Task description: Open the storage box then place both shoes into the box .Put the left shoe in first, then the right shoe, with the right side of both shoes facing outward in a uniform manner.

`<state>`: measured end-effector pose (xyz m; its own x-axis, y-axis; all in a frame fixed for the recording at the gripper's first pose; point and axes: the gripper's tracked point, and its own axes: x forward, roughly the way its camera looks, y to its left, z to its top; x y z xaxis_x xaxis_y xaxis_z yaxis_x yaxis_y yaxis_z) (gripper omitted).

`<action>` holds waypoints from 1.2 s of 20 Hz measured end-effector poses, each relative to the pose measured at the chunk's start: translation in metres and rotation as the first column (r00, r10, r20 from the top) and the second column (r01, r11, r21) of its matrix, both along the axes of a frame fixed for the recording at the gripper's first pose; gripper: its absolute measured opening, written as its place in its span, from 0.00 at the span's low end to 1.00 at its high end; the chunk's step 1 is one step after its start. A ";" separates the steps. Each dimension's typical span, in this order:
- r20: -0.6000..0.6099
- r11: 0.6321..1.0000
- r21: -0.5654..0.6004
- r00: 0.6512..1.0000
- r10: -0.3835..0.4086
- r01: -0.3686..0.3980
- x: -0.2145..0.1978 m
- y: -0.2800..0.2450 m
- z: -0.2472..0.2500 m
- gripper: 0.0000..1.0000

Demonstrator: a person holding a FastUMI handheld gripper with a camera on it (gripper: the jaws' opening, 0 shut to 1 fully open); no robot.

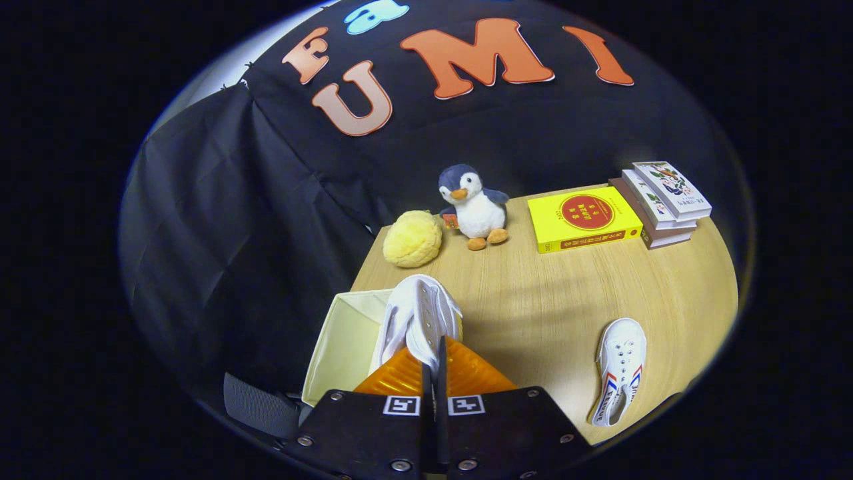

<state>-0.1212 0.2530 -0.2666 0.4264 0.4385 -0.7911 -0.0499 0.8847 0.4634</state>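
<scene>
I see the wooden table (533, 293) evenly lit from overhead, soft shadows, sharp centre (fisheye bending toward the edges), dim backdrop.

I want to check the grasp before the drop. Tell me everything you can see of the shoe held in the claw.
The held shoe is a white canvas-looking sneaker with a row of metal eyelets and a pale rubber-looking sole edge. The claw is shut on its near end, both fingers pressed close together on the fabric. It hangs lifted off the table, pointing away from the claw, above the right wall of the open cream storage box.
</scene>
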 end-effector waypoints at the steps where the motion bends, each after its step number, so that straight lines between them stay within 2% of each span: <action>1: -0.007 1.000 0.003 1.000 0.004 -0.004 0.001 0.010 0.002 0.01; 6: -0.060 1.000 0.004 0.998 0.018 -0.017 -0.005 0.062 -0.008 0.01; 13: -0.204 0.997 -0.061 0.978 0.034 -0.048 -0.027 0.122 -0.058 0.01; 18: -0.307 0.992 -0.120 0.952 0.005 -0.044 -0.042 0.157 -0.097 0.02; 24: -0.374 0.986 -0.163 0.924 -0.080 0.020 -0.049 0.177 -0.128 0.03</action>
<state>-0.1706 0.4297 -0.3942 0.1002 0.2851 -0.9533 0.1482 0.9431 0.2976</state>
